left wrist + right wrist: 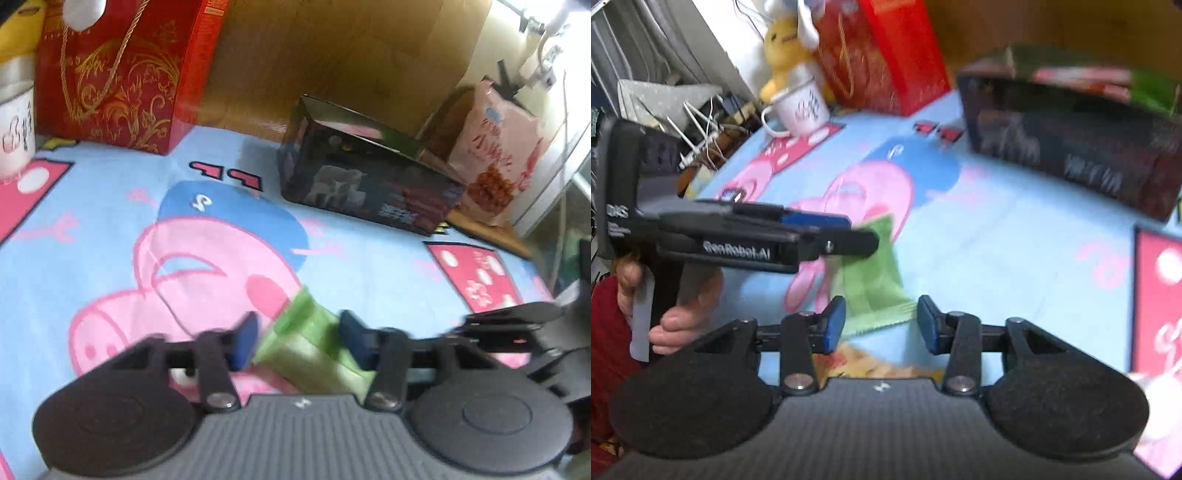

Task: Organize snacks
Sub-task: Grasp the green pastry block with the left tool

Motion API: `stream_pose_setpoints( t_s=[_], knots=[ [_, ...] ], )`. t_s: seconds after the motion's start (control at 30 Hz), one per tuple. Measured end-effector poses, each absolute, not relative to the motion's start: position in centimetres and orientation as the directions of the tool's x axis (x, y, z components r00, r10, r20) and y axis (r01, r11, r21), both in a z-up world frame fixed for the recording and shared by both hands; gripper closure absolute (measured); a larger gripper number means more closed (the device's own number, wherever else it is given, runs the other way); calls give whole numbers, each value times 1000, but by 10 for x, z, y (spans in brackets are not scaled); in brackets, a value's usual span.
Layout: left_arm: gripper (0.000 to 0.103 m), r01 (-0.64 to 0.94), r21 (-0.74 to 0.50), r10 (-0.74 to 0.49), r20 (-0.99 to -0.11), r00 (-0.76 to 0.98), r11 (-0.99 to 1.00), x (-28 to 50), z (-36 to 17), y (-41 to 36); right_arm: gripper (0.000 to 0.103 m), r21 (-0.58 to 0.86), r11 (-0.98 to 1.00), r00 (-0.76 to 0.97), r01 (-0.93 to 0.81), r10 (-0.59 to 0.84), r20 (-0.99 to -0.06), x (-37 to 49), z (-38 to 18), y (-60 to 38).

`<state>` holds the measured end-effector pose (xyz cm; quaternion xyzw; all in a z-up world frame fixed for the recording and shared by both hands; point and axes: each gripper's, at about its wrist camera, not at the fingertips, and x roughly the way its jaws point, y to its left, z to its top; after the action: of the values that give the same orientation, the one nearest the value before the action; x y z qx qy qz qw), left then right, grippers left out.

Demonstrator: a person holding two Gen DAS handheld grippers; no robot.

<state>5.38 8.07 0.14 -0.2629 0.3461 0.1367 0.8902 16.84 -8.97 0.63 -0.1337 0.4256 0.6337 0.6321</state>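
— How far along am I?

— Early, I judge. Your left gripper (295,339) is pinching the green foil snack packet (310,347), well short of the dark open cardboard box (369,184). Your right gripper (881,323) is waiting, jaws apart, holding nothing.

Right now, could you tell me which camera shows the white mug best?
The right wrist view: the mug shows whole, handle and dark print included, beside the red bag. The left wrist view catches only a cropped sliver of it at the frame's left edge.
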Motion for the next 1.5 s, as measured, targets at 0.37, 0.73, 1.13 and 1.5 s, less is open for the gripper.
stream_pose_setpoints(
  t_s=[0.37, 0.73, 1.13, 1.5],
  knots=[
    [69, -529, -377, 145, -695, 704, 760, -57, 2, 77, 56, 341, -1, -253, -940, 673, -695, 81, 8, -72],
    [67, -408, -448, 9, -664, 747, 795, -78, -4, -21, 56, 324, -4, -231, -946, 708, -667, 71, 8, -175],
    [55, -242, -364, -90, -696, 712, 899, 36, 0, -121, 46, 293, 354, 156, -888, 832, -532, 118, 3, -316],
    [48, -177, -304, -109, -730, 675, 936, 31, 10, -114, 40, 247, 213, 58, -945, 856, -513, 79, -22, -324]
  ],
)
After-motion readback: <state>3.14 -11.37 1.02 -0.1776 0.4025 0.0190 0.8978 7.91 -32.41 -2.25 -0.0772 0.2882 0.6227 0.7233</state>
